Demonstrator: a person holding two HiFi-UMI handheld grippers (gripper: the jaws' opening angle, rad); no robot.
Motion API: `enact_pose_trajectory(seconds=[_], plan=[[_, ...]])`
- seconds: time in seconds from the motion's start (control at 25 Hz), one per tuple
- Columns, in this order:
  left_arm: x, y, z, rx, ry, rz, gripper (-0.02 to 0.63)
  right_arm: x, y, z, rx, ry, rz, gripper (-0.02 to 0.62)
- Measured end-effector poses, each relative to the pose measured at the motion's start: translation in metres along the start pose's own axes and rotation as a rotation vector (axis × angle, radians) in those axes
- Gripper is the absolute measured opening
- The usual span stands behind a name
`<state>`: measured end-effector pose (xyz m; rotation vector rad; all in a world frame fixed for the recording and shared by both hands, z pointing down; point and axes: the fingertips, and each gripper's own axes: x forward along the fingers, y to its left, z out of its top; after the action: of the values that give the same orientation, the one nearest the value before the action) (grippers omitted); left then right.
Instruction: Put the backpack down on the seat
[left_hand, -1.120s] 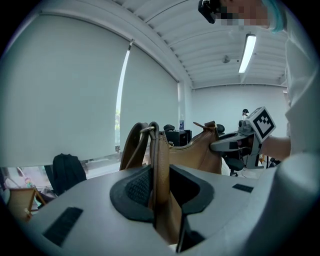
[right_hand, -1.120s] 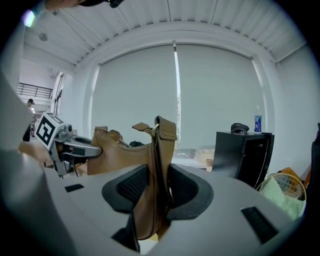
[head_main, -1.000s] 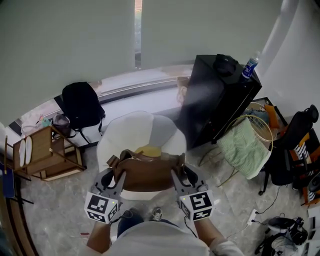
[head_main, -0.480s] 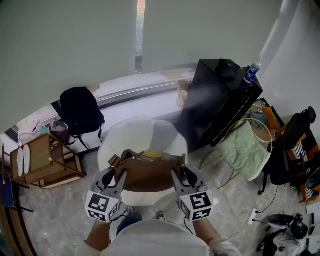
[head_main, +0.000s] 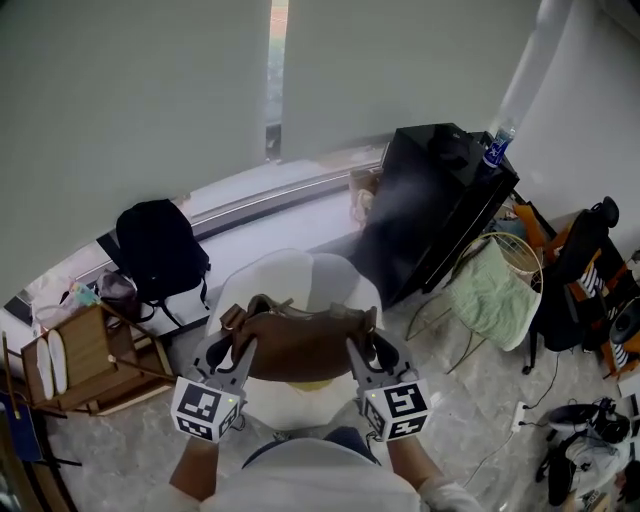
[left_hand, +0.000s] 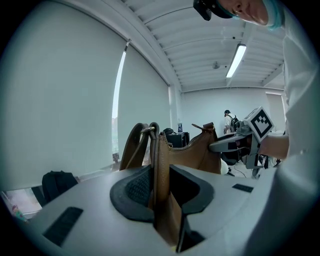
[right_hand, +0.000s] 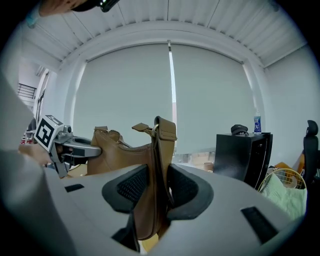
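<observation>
Two claws, left (head_main: 232, 347), right (head_main: 362, 345), on backpack (head_main: 300, 345) over seat (head_main: 325, 275); bottle label (head_main: 492, 152) unreadable.

Black fabric backpack (head_main: 160, 248) slumped on the grey marbled floor (head_main: 470, 400), against the window sill. Low wooden slatted rack (head_main: 88, 348) just left of it. Tall black cabinet (head_main: 435, 215) right of centre. Blue-labelled plastic bottle (head_main: 495, 147) upright at its top's far right corner, black cap (head_main: 452, 142) beside. Pale green cloth (head_main: 488, 295) draped over a wire frame (head_main: 522, 255).
</observation>
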<state>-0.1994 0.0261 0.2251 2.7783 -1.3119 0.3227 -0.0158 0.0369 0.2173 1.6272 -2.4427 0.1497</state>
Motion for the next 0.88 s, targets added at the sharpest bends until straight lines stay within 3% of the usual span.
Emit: enact_pose_trajectory(seconds=[0.36, 0.88], plan=[[0.005, 0.026, -0.008, -0.02, 0.009, 0.018, 0.106, 0.031, 0.006, 0.001, 0.001, 0.02, 0.023, 0.155], [0.066, 0.007, 0.01, -0.069, -0.007, 0.161, 0.106, 0.065, -0.069, 0.015, -0.038, 0.006, 0.167, 0.155]])
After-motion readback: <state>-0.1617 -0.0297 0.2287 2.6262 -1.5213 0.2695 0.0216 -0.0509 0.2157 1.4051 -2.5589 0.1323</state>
